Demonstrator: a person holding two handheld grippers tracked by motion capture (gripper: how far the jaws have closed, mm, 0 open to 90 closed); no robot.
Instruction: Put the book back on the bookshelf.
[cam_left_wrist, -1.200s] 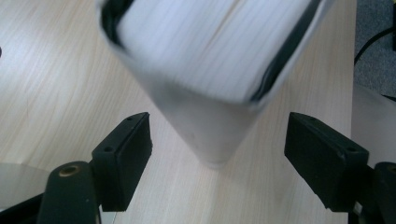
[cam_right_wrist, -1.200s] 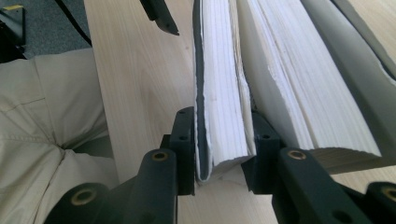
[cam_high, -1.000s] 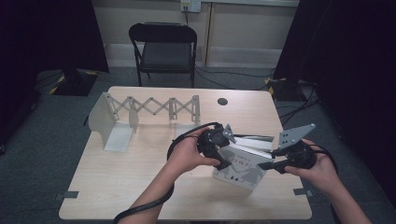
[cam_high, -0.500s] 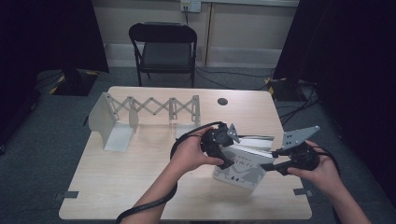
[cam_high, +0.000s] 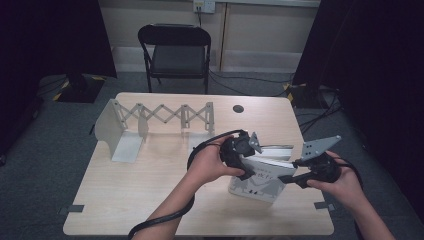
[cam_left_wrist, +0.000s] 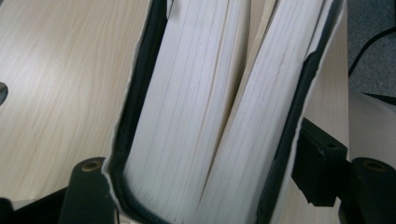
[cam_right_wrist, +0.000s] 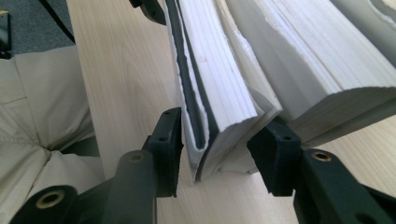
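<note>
Now the right claw (cam_right_wrist: 219, 140) sits loose round the right end of the book (cam_high: 257, 184), its jaws just opening. The book leans on the worktop (cam_high: 150, 190), lying longways between both claws. The left claw (cam_high: 248, 172), just closing, pinches its left end.

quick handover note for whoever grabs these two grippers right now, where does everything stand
Left gripper: jaws straddle both white-covered books and have just been closing; a firm clamp can't be confirmed.
Right gripper: jaws have just been opening, standing apart around the near book's corner.
Things: books lie leaning together at the right front of the light wooden table; the white expandable metal book rack stands at the back left with no books in it.
Done: books gathered between the grippers.
Left: probably grip them and move them to the rack.
</note>
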